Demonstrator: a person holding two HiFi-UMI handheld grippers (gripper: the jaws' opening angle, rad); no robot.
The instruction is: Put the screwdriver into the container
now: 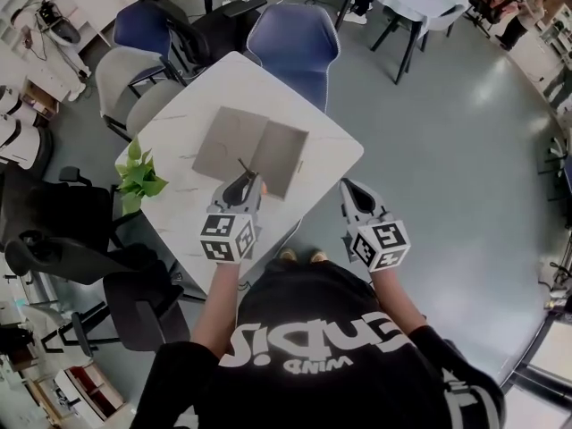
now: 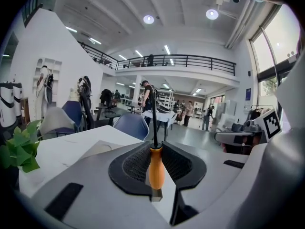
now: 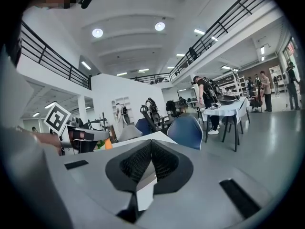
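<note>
My left gripper [image 1: 245, 180] hovers over the near part of the white table [image 1: 179, 137] and is shut on the screwdriver [image 2: 156, 168]. The pads clamp its orange handle, and the black shaft [image 2: 155, 118] stands up past the jaw tips. In the head view the shaft [image 1: 242, 164] points toward the flat grey container [image 1: 255, 150], which lies open in the middle of the table just ahead of the tip. My right gripper [image 1: 349, 189] hangs beyond the table's right corner. Its jaws [image 3: 150, 143] are shut with nothing between them.
A green plant [image 1: 138, 175] stands at the table's left corner. A blue chair [image 1: 295, 43] and grey chairs [image 1: 125, 79] ring the far side, and black office chairs [image 1: 54, 239] stand at the left. Grey floor [image 1: 429, 168] lies to the right.
</note>
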